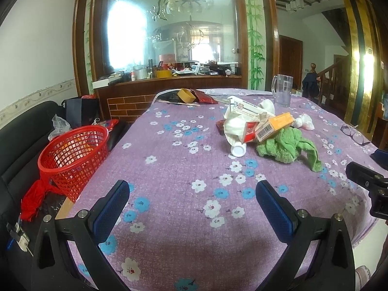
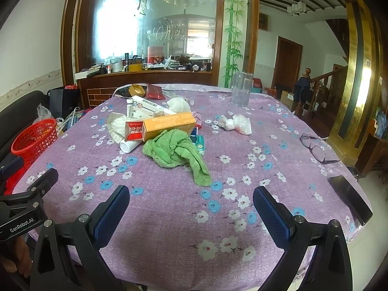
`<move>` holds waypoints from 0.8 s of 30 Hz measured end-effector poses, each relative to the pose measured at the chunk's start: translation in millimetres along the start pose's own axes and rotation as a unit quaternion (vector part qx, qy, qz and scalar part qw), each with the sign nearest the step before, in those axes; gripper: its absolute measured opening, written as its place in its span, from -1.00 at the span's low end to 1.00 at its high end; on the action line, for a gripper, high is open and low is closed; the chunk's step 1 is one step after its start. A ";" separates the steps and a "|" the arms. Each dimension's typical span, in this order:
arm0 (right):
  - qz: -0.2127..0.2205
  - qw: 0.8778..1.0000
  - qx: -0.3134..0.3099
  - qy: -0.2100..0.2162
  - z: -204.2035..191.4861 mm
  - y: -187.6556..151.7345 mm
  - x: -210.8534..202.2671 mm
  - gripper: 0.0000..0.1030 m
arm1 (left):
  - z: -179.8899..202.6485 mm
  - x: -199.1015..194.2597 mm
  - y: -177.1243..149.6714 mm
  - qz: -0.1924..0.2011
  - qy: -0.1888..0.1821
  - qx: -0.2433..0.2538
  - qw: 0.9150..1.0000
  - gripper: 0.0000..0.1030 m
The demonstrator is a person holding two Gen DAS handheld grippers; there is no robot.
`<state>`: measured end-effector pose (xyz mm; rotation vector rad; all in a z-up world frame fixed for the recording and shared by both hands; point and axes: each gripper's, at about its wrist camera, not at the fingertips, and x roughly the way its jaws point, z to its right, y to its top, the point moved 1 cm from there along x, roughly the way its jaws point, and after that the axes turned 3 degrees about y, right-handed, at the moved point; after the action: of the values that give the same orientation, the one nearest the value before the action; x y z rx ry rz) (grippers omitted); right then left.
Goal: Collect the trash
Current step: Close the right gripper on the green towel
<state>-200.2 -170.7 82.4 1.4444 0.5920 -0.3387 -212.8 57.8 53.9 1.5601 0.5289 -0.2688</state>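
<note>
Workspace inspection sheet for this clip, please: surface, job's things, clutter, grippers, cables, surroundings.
Surface: purple floral tablecloth.
Job's things: pile of boxes, white bottle, crumpled white bag; red mesh basket beside the table's left edge.
Clutter: green towel, glass mug, eyeglasses, dark phone.
Grippers: left hand-held gripper and right hand-held gripper open, holding nothing.
Cables: nothing seen.
Surroundings: mirrored sideboard, staircase.

Off to the side — eyeglasses (image 2: pixel 316 148), glass mug (image 2: pixel 241 88), dark phone (image 2: pixel 350 196).

Boxes (image 2: pixel 168 125), crumpled tissues (image 2: pixel 235 123) and a white bottle (image 2: pixel 128 145) lie heaped mid-table; red mesh basket (image 1: pixel 72 156) stands beside it.
</note>
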 end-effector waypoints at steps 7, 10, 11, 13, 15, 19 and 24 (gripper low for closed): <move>-0.035 0.997 0.015 0.073 13.8 10.6 21.8 0.88 | 2.8 33.1 33.5 -0.062 -0.060 0.028 0.996 1.00; -0.049 0.992 0.023 0.110 21.5 21.8 35.5 0.75 | 4.7 56.6 47.3 -0.096 -0.091 0.023 0.991 1.00; -0.055 0.991 0.025 0.121 22.7 25.3 41.2 0.72 | 4.5 63.9 50.5 -0.108 -0.099 0.019 0.989 1.00; -0.072 0.986 0.029 0.145 26.4 33.3 56.7 0.71 | 3.4 78.0 55.7 -0.128 -0.110 0.006 0.986 0.99; -0.088 0.984 0.023 0.157 26.2 40.4 73.2 0.71 | 2.0 85.6 57.8 -0.137 -0.115 -0.005 0.984 0.98; -0.101 0.984 -0.006 0.149 22.8 53.5 105.6 0.71 | 0.3 87.8 62.9 -0.132 -0.118 -0.008 0.984 0.98; -0.109 0.982 -0.015 0.156 19.7 66.6 137.4 0.71 | 1.1 87.9 69.1 -0.127 -0.123 0.007 0.984 0.98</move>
<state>-48.1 -164.3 59.7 1.4170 1.0104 -0.2747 -103.3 72.1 71.9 1.4467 0.5315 -0.6528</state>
